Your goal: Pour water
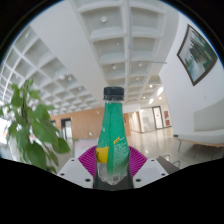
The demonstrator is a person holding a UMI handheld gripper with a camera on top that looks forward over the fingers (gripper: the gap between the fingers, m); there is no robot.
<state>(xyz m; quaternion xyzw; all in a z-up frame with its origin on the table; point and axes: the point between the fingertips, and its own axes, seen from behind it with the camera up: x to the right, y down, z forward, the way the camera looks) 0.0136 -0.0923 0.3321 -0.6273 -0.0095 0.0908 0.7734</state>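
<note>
A green plastic bottle point(113, 130) with a dark cap and a yellow-and-green label stands upright between my fingers, lifted high with the ceiling behind it. My gripper point(112, 158) is shut on the bottle's lower part, and both magenta pads point(99, 156) press against its sides. The clear base of the bottle shows just above the gripper body. No cup or other vessel is in view.
A leafy green plant point(30, 125) stands to the left. A white coffered ceiling point(100, 40) spans overhead. A framed picture point(197, 52) hangs on the right wall above a white bench point(200, 140). A corridor with wooden doors lies beyond.
</note>
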